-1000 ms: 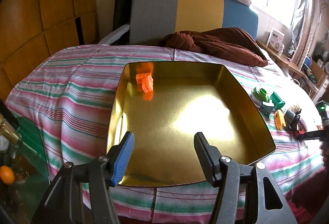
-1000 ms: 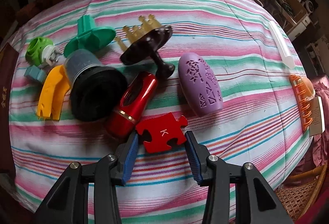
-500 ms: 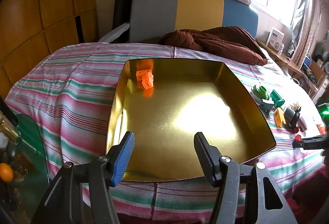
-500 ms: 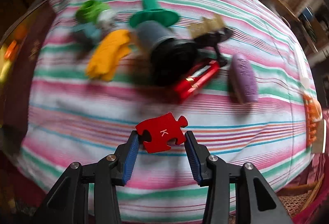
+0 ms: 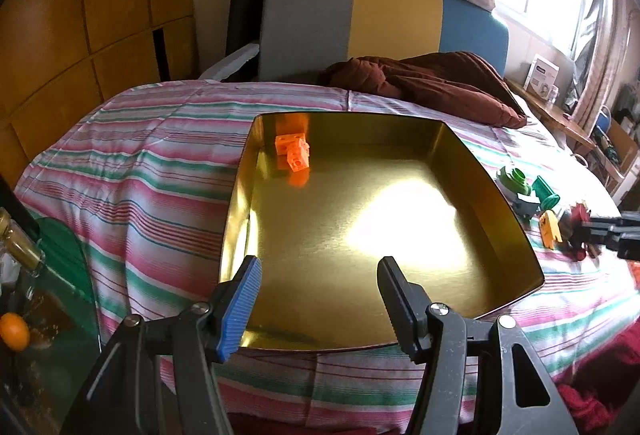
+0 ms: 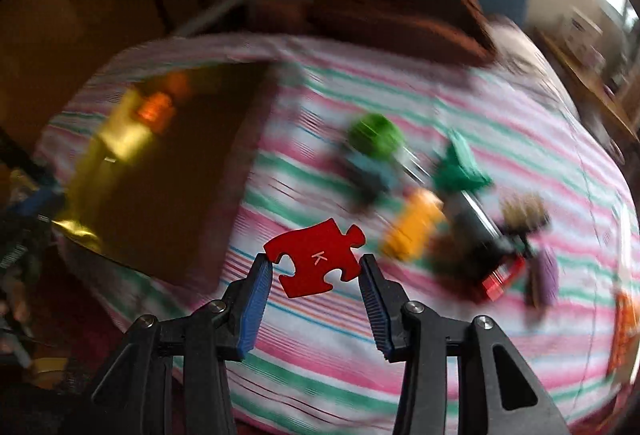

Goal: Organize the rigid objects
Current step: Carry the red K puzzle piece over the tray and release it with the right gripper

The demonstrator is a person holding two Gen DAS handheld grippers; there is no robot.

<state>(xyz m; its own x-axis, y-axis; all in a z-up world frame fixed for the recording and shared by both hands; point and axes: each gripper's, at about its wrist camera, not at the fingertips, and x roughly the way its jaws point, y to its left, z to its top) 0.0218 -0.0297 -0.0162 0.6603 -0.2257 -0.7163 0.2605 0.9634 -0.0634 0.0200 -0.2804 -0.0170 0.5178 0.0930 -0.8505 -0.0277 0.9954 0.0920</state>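
My right gripper (image 6: 316,267) is shut on a red puzzle piece (image 6: 316,259) marked K, held above the striped bed between the gold tray (image 6: 160,203) and the pile of objects. In the left wrist view the gold tray (image 5: 240,195) lies on the bed with an orange block (image 5: 294,151) in its far left corner. My left gripper (image 5: 316,295) hovers open over the tray's near edge, nothing between its fingers. The right gripper (image 5: 576,231) shows at the right edge of that view, beside the tray.
To the right of the tray lie a green round piece (image 6: 376,135), a teal funnel-like part (image 6: 460,171), a yellow piece (image 6: 412,231), a red tube (image 6: 504,275) and a purple oval (image 6: 544,279). A brown blanket (image 5: 432,83) lies at the bed's head. A glass table (image 5: 48,275) stands left.
My right gripper lifted the red puzzle piece off the bed and swung left toward the tray, rolling as it went. The left gripper stayed put.
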